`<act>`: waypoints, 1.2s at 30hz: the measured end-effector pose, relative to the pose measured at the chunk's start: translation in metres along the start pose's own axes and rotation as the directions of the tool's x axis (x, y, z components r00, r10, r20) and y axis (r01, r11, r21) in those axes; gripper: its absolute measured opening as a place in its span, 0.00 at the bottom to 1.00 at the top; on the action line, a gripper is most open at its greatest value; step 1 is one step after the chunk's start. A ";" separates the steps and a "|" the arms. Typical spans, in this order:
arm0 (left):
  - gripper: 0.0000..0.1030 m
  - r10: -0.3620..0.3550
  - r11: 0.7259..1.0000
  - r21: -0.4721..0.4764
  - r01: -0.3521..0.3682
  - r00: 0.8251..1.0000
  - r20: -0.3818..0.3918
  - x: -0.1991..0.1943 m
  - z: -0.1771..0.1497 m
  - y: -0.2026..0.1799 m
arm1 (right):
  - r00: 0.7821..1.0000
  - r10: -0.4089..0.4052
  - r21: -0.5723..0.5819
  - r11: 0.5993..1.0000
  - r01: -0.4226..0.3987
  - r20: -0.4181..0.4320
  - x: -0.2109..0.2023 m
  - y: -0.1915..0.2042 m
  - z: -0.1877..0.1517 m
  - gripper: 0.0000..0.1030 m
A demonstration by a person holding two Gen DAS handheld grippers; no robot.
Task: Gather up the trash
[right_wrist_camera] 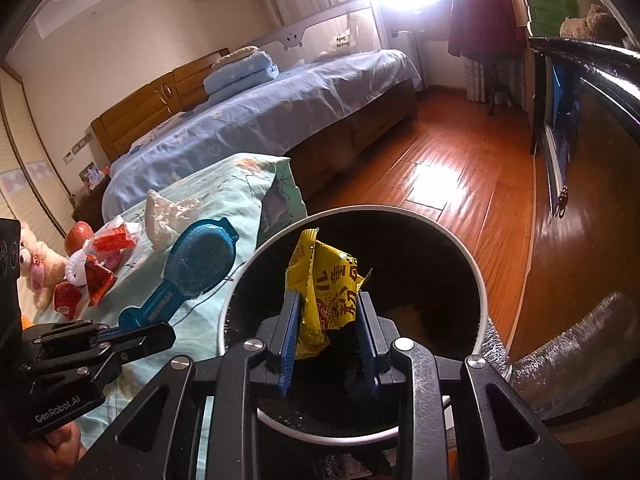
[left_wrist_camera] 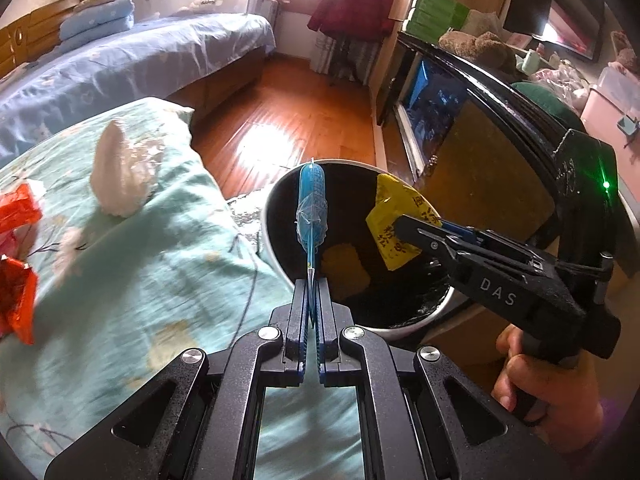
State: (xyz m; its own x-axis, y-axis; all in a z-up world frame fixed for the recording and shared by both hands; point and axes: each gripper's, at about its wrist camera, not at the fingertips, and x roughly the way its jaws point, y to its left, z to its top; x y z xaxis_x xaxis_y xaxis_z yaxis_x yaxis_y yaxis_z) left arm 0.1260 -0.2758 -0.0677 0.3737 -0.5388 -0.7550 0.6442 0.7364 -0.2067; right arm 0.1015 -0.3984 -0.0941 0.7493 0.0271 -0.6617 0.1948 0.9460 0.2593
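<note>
Over the mouth of the round bin (right_wrist_camera: 478, 280), which stands on the wooden floor against the bed's edge, the right gripper (right_wrist_camera: 328, 312) is clenched on a crumpled yellow wrapper (right_wrist_camera: 324, 284), its blue pads pressing the packet from both sides. Beside it, the left gripper (left_wrist_camera: 311, 280) is closed tight on the handle of a blue plastic paddle (right_wrist_camera: 200, 264). The left wrist view meets this paddle edge-on, as a thin blade over the bin rim; only the right wrist view shows its flat, round mesh head and its raised handle lettering, too small to read. The left view alone shows a second yellow scrap (left_wrist_camera: 346, 270) low inside the bin, and the hand (left_wrist_camera: 548, 388) on the right tool's grip. On the teal floral cover (left_wrist_camera: 140, 260) lie a white crumpled tissue (left_wrist_camera: 120, 168) and red wrappers (left_wrist_camera: 16, 248); the right view adds a plush bear (right_wrist_camera: 34, 256) beyond them. "DAS" is printed on the right tool's body, "GenRobot.AI" on the left's. The yellow wrapper carries red and black characters.
</note>
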 end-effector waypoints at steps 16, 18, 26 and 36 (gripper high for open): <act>0.15 -0.020 1.000 0.014 0.020 1.000 -0.020 0.015 0.011 -0.008 | 1.000 -0.014 0.025 1.000 0.014 -0.027 0.009 -0.019 0.006 0.37; 0.38 -0.006 1.000 0.009 0.006 1.000 -0.003 0.011 0.011 -0.008 | 0.999 -0.016 0.031 0.999 0.017 -0.034 0.011 -0.020 0.007 0.56; 0.50 0.023 0.997 -0.074 -0.022 1.000 0.018 -0.009 -0.008 0.024 | 0.999 -0.012 0.036 0.999 0.013 -0.039 0.010 -0.015 0.005 0.78; 0.55 0.128 0.972 -0.204 -0.116 0.991 0.046 -0.046 -0.042 0.077 | 0.999 0.049 0.024 0.999 -0.048 -0.019 0.000 0.019 0.004 0.82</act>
State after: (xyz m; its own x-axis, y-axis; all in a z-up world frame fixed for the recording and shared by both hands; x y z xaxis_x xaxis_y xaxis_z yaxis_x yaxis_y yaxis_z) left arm 0.1301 -0.1774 -0.0754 0.4835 -0.4585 -0.7457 0.4466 0.8618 -0.2403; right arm 0.1076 -0.3815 -0.0859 0.7456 0.0792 -0.6617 0.1736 0.9356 0.3075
